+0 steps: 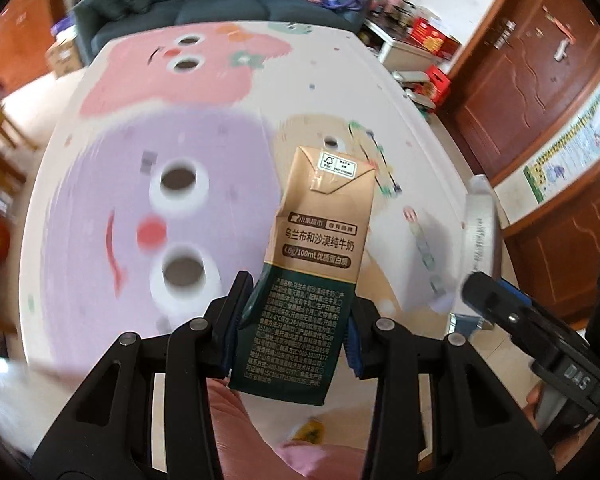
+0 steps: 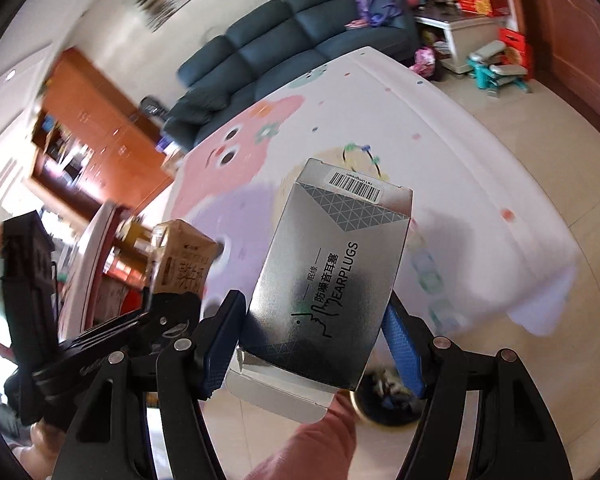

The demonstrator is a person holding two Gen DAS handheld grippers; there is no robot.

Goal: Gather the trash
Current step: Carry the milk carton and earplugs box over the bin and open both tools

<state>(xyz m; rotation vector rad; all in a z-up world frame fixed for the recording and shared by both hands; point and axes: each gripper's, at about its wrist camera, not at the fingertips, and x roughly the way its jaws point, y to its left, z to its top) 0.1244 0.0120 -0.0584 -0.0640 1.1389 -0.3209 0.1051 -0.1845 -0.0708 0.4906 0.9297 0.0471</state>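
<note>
Left gripper (image 1: 296,320) jaws clamp tan-green milk carton (image 1: 320,256); right gripper (image 2: 316,344) jaws clamp silver earplug box (image 2: 332,272). Keep both squeezed until over bin.

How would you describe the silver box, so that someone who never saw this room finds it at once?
Start at the big pastel play mat in front of the dark sofa. Above it, the right tongs grip a flat silver box. Unlike the tan and green milk carton in the left tongs, it is shiny, printed EARPLUGS, with a barcode sticker at its far end.
</note>
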